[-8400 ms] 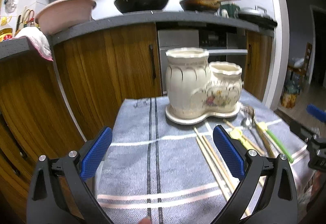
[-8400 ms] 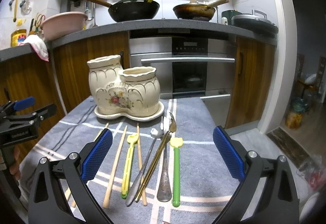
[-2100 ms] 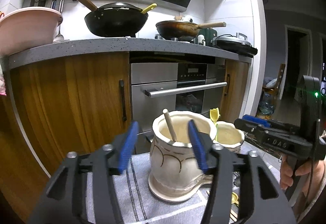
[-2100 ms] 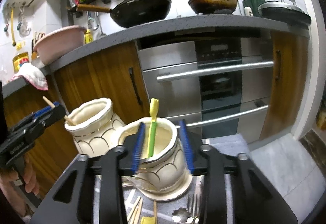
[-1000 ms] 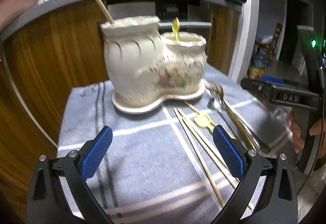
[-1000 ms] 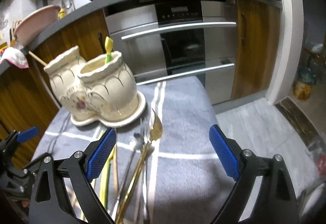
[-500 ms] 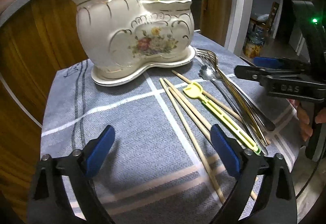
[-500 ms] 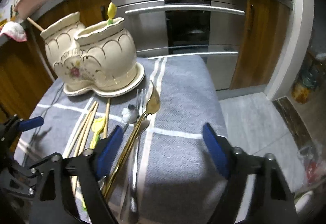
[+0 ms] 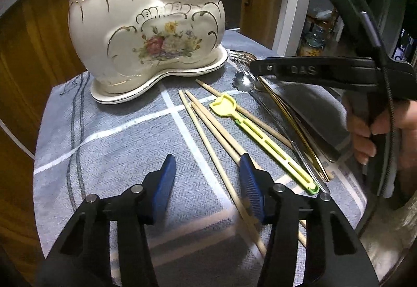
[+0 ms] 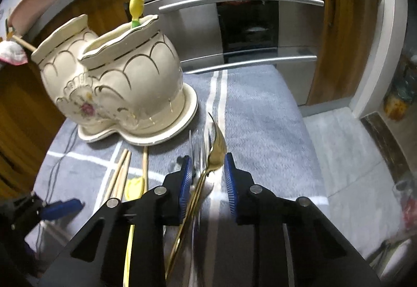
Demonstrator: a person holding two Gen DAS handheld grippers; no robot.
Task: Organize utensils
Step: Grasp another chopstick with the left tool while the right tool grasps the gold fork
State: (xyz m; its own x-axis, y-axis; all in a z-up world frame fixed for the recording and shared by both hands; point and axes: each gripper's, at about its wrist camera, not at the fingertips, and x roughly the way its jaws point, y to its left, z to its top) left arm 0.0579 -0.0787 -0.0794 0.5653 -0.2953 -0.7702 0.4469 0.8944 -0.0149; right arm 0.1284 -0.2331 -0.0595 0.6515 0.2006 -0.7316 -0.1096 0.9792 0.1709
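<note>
Where the grey cloth spreads, an oven stands behind.

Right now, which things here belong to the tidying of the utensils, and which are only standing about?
Belongs to the job:
- ceramic holder
- wooden chopsticks
- yellow-green utensil
- gold spoon
- left hand-held gripper
- right hand-held gripper

Only standing about:
- oven
- pink bowl
- grey striped cloth

Each hand-held gripper is black plastic with ribbed blue pads and silver screws. The right one, seen from the left camera, bears raised letters, a green light and a black cable.
</note>
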